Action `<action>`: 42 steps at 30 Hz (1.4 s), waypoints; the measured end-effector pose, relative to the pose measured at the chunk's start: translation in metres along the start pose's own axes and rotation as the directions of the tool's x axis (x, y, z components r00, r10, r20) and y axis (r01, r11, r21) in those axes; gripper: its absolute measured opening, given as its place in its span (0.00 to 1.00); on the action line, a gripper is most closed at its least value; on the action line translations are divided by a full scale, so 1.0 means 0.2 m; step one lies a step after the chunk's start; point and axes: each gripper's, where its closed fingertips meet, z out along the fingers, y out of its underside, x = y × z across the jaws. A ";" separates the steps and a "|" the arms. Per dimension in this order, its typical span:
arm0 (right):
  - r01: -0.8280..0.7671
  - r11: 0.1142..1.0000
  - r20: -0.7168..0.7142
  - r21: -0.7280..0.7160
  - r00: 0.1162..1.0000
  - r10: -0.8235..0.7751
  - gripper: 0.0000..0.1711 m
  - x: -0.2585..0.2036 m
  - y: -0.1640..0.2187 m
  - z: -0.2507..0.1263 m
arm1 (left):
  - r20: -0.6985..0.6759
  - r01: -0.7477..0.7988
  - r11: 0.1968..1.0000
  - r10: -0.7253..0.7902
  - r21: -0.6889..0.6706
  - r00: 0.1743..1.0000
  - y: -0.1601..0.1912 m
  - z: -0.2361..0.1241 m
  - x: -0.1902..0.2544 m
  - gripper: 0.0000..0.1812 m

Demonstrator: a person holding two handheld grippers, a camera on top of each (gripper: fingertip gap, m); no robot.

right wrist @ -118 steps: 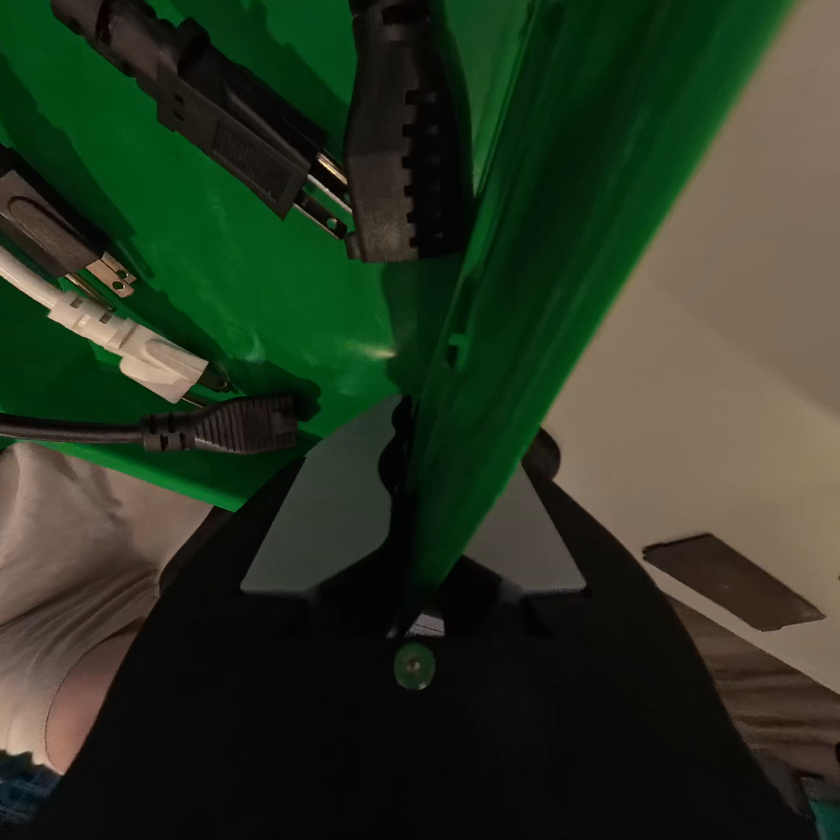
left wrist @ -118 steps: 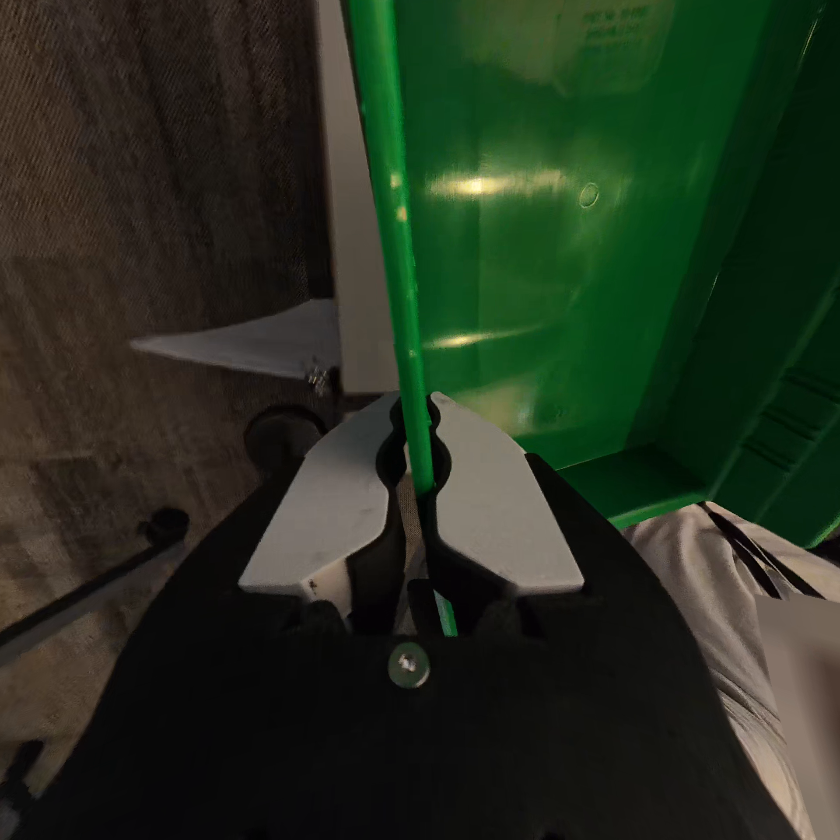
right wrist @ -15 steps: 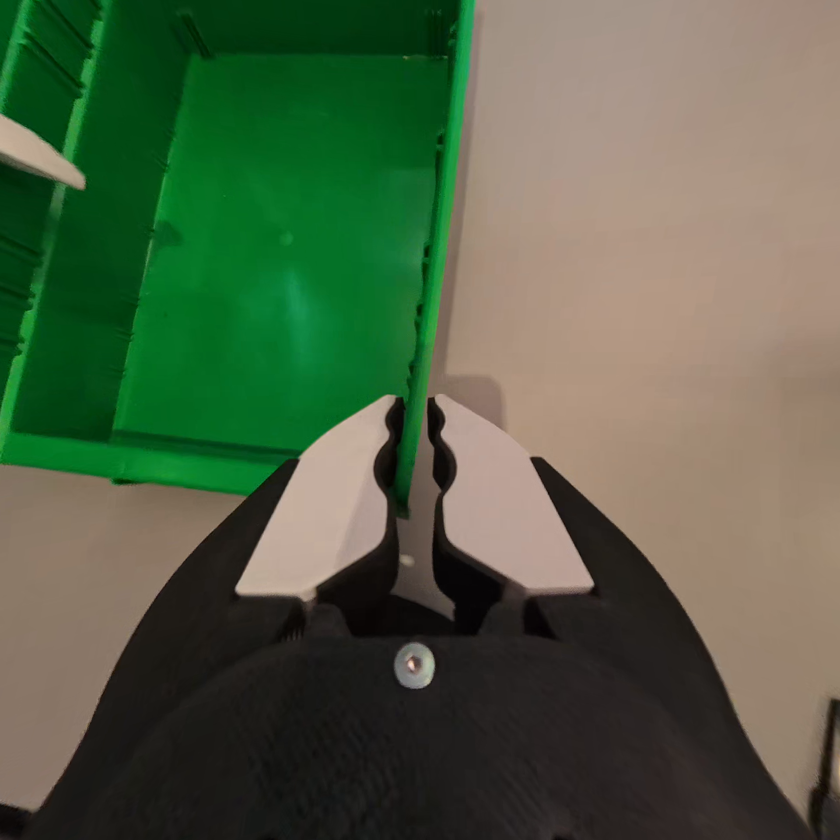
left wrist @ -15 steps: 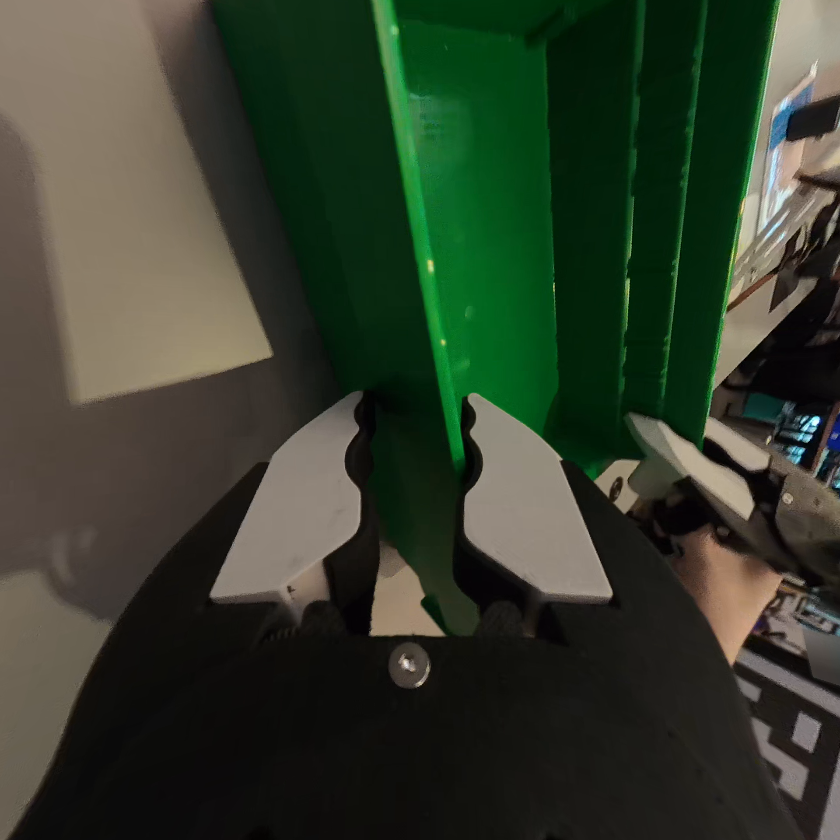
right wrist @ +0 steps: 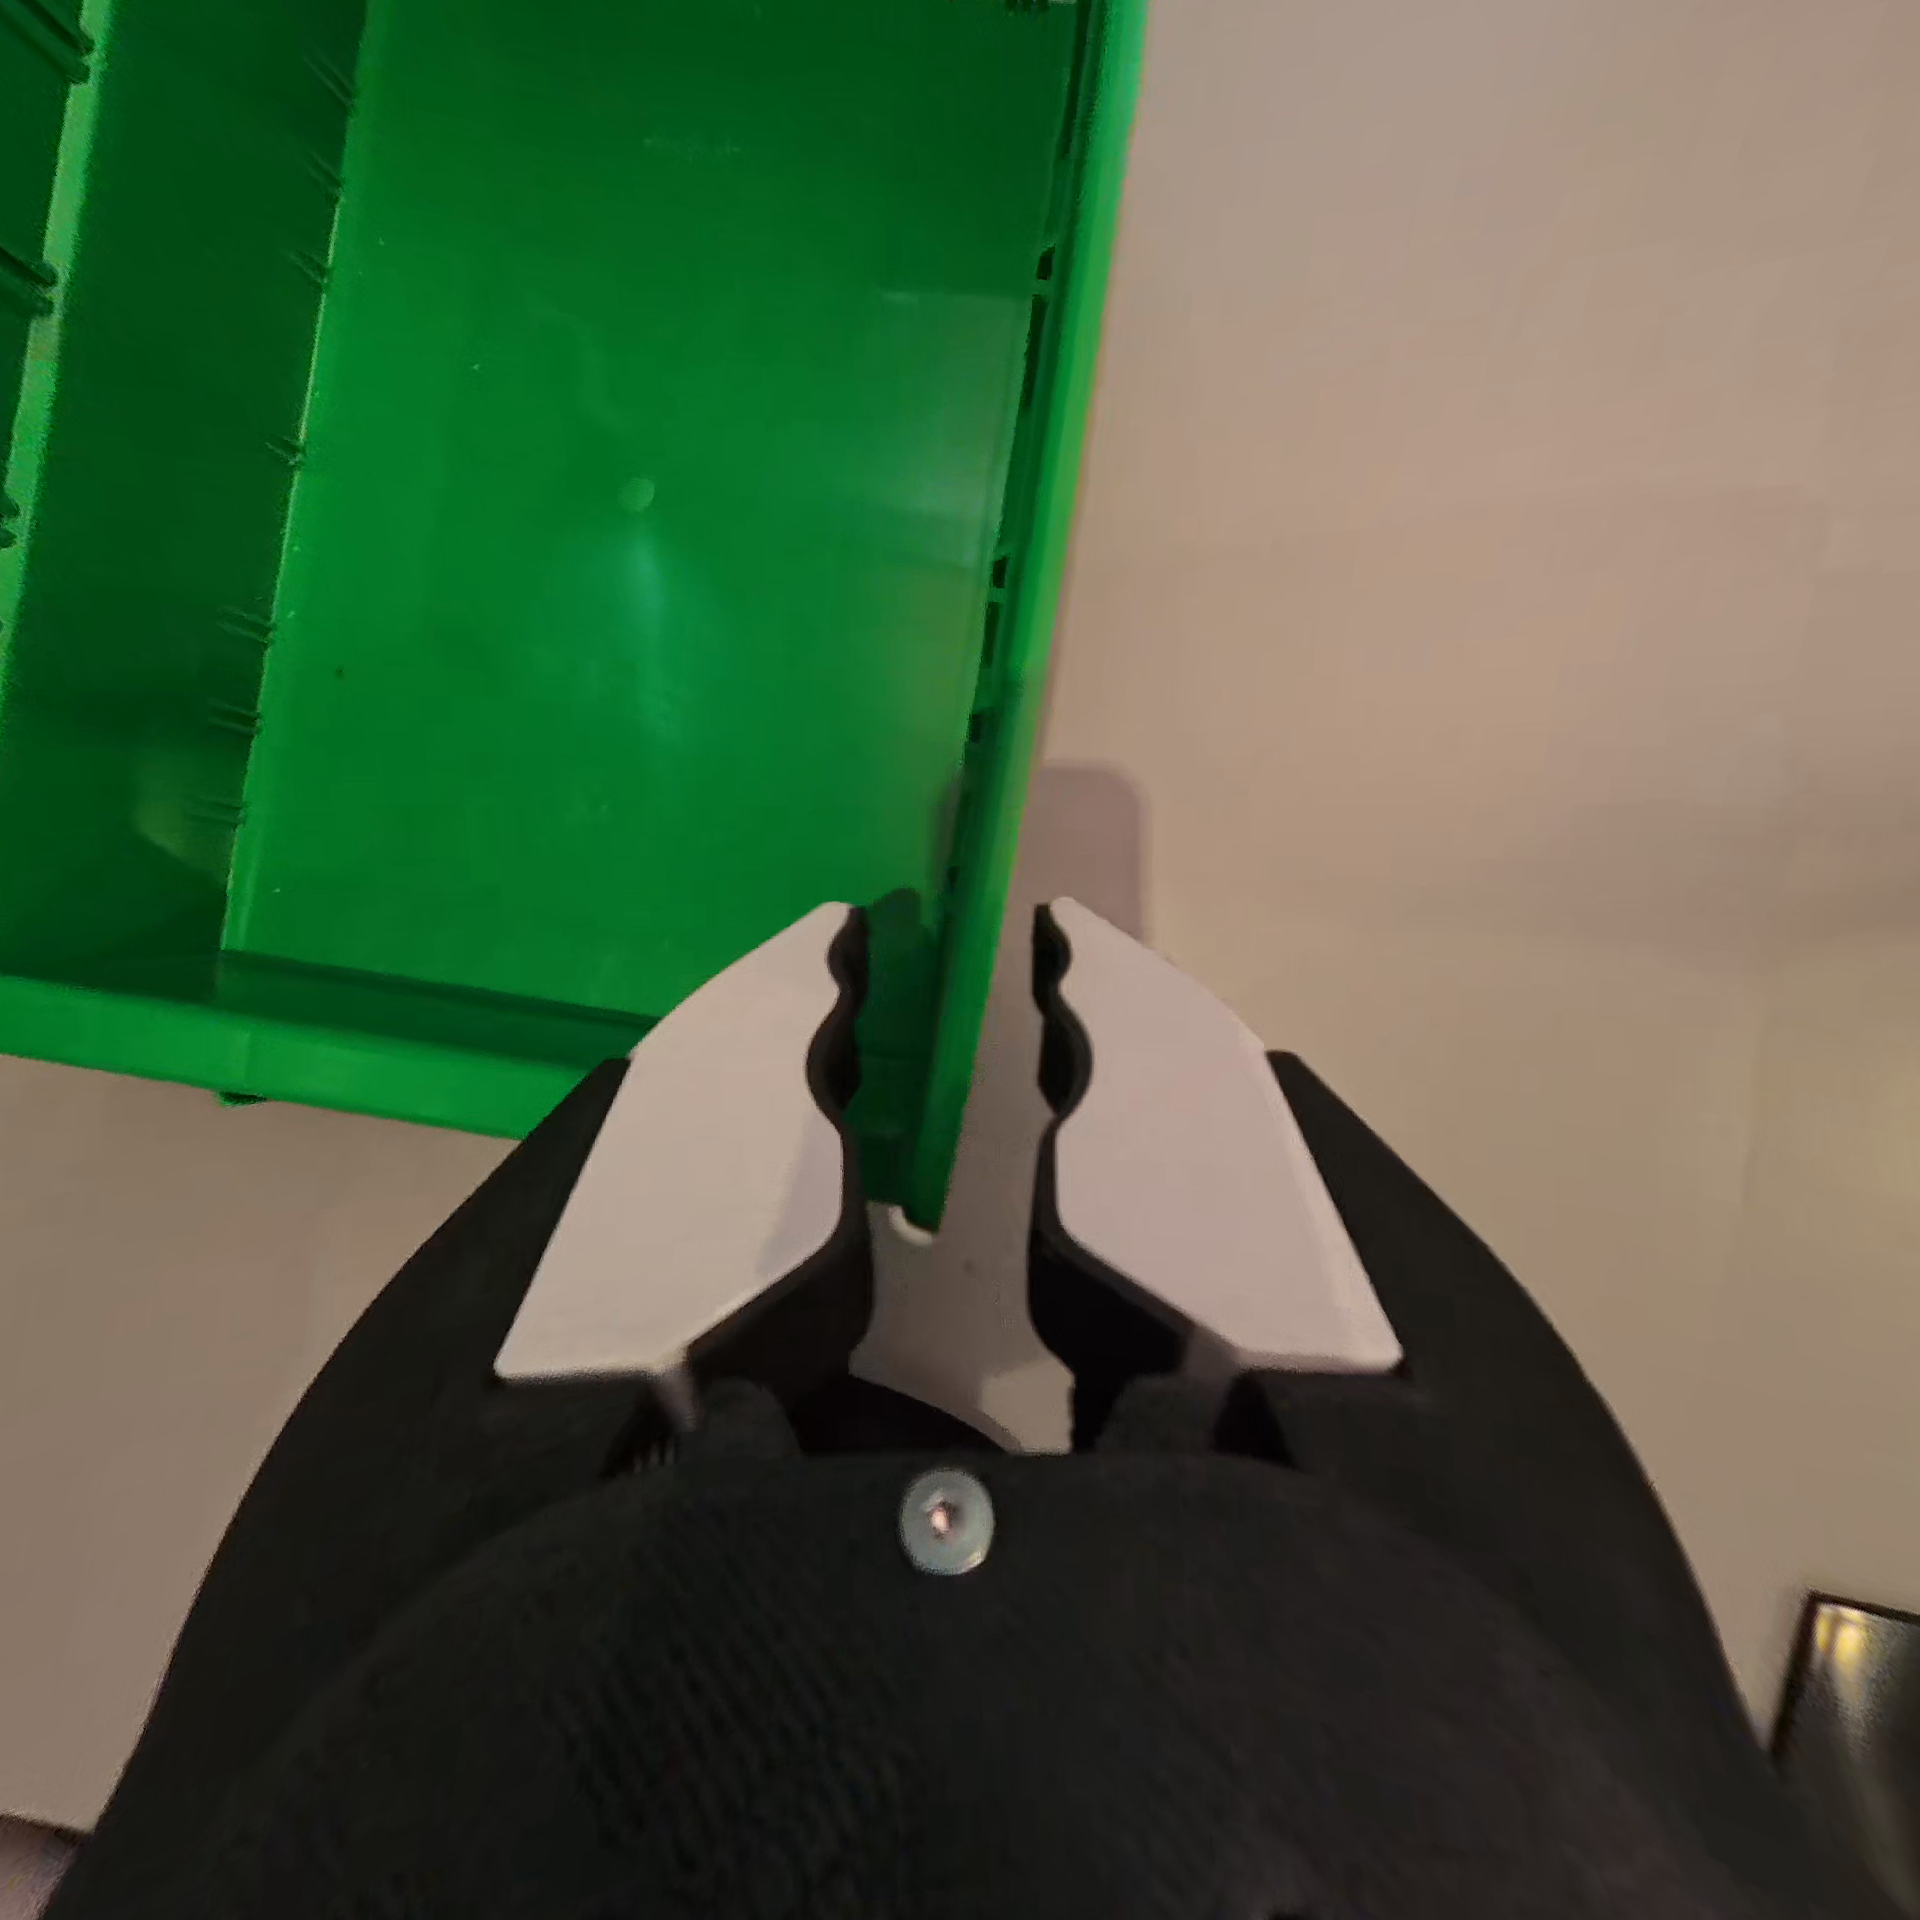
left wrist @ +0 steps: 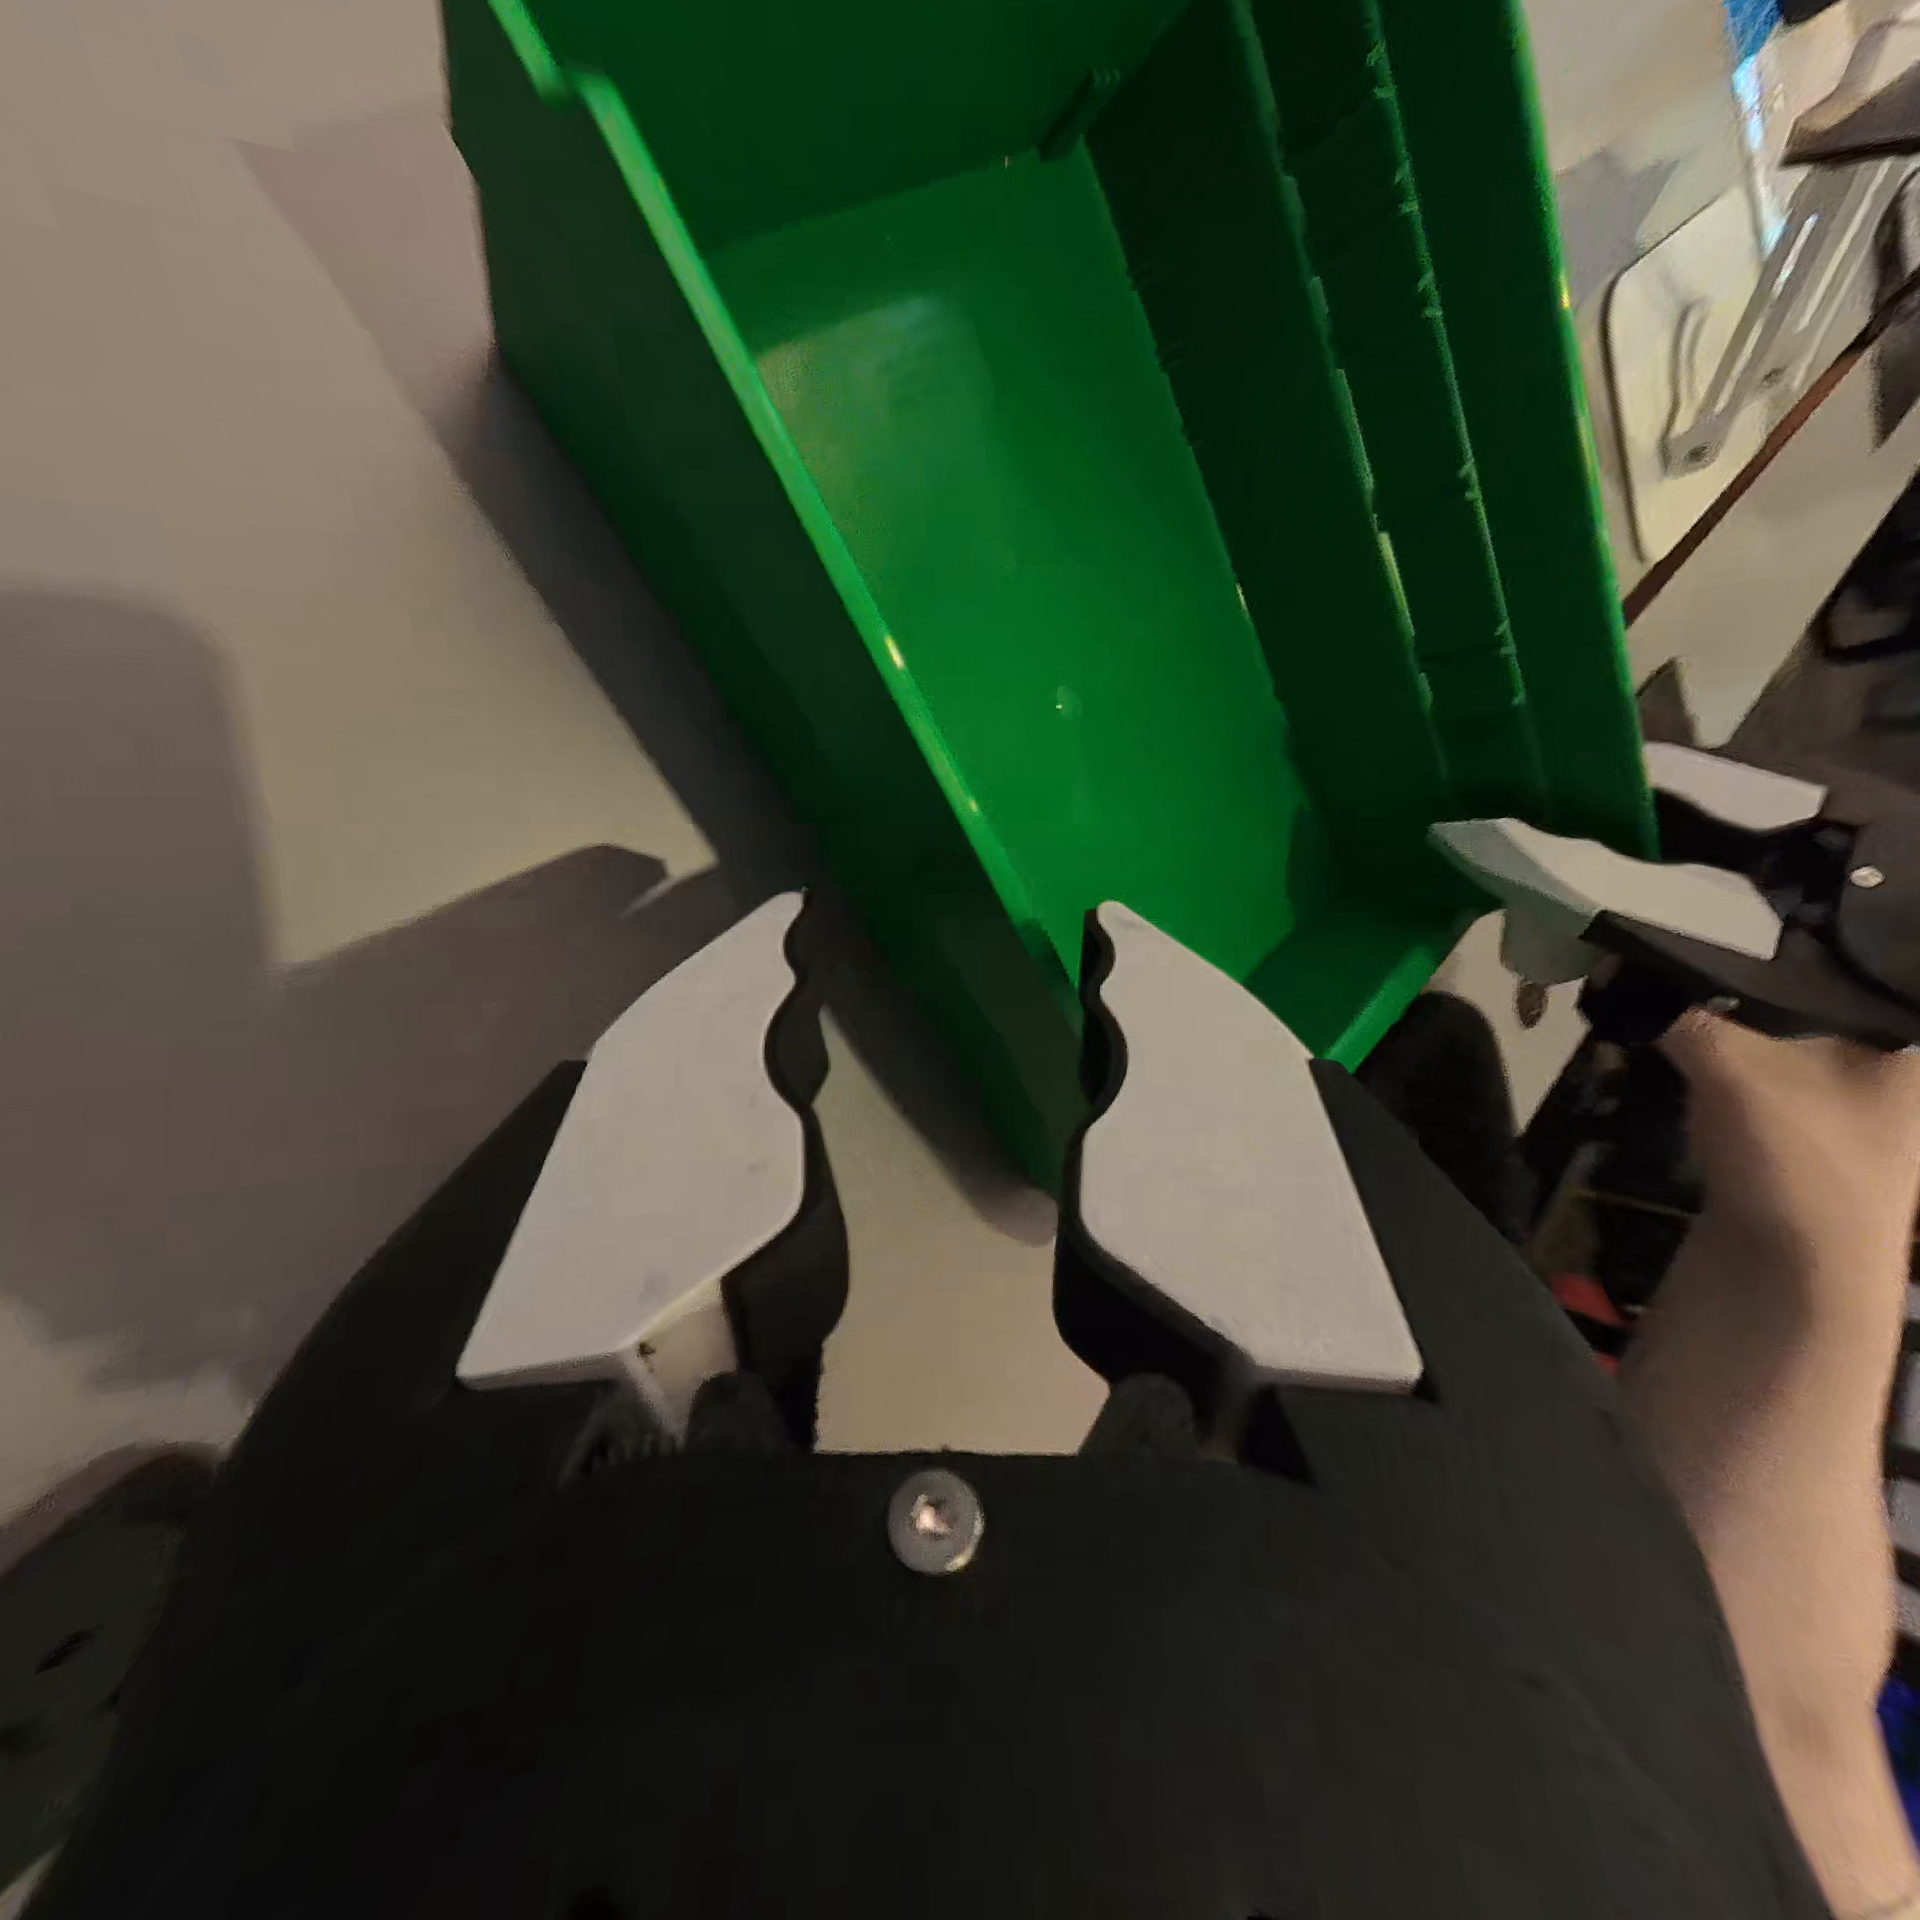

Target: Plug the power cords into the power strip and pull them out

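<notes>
— What's changing since a moment ago?
— My left gripper (left wrist: pixel 940 1039) and right gripper (right wrist: pixel 945 1049) are both spreading wider; earlier they were pinching the green bin (right wrist: pixel 623 520).
— Touching it now?
— My left's right finger (left wrist: pixel 1195 1143) is brushing the near-left wall. The right wall is standing loose between my right fingers.
— And the cords, the strip?
— Not showing. The bin is sitting empty on the pale table (right wrist: pixel 1507 520).

Each claw has a broad black textured body, one silver screw at its centre, and two pale grey fingers with wavy black inner pads: the left claw (left wrist: pixel 940 1023) and the right claw (right wrist: pixel 945 1023) look alike.
</notes>
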 end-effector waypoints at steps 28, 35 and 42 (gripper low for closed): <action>0.298 0.842 -0.005 0.449 0.943 -0.331 0.66 -0.40 0.61 -0.71 | 0.216 -0.519 0.660 0.487 0.544 0.846 0.91 -1.80 -0.41 0.18; 0.393 0.608 -0.154 0.690 0.900 -0.408 0.57 -0.59 -0.31 -0.87 | 0.557 -0.573 0.601 0.241 0.557 0.795 0.89 -2.47 -0.86 0.26; 0.410 0.776 -0.264 0.478 0.910 -0.319 0.57 -0.29 -0.80 -0.44 | 0.695 -0.439 0.750 -0.037 0.494 0.718 1.04 -2.63 -1.57 0.28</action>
